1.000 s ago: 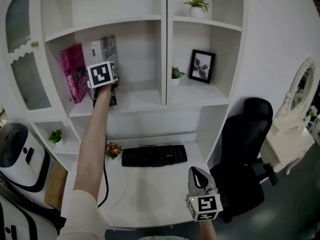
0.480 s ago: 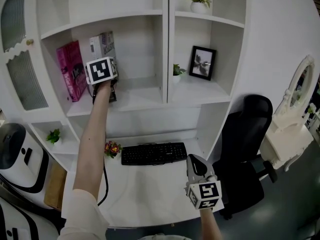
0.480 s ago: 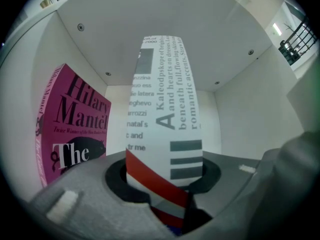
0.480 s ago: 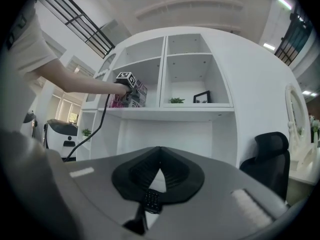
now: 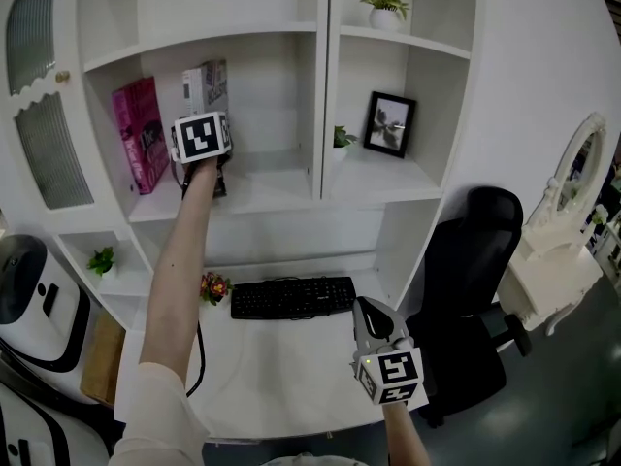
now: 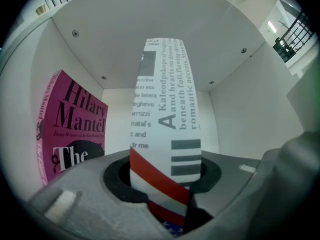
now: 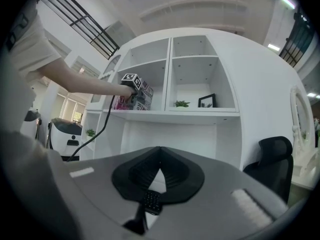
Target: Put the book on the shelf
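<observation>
A white book (image 5: pixel 206 85) printed with black text stands upright in the upper left shelf compartment (image 5: pixel 272 194), just right of a pink book (image 5: pixel 139 136). My left gripper (image 5: pixel 206 169) is stretched into that compartment at arm's length and is shut on the white book's lower end. In the left gripper view the white book (image 6: pixel 167 109) rises from between the jaws of the left gripper (image 6: pixel 162 184), with the pink book (image 6: pixel 75 129) leaning at the left. My right gripper (image 5: pixel 369 311) hovers over the desk's front right and is shut on nothing; the right gripper (image 7: pixel 159 170) points level at the shelf unit.
A black keyboard (image 5: pixel 291 297) lies on the white desk (image 5: pixel 281 372), a small flower pot (image 5: pixel 213 286) to its left. The right compartment holds a framed picture (image 5: pixel 391 124) and a small plant (image 5: pixel 343 144). A black chair (image 5: pixel 475 289) stands right, a white machine (image 5: pixel 29 299) left.
My right gripper has risen slightly above the desk and drifted a little left. My left gripper stays in place, holding the white book in the compartment.
</observation>
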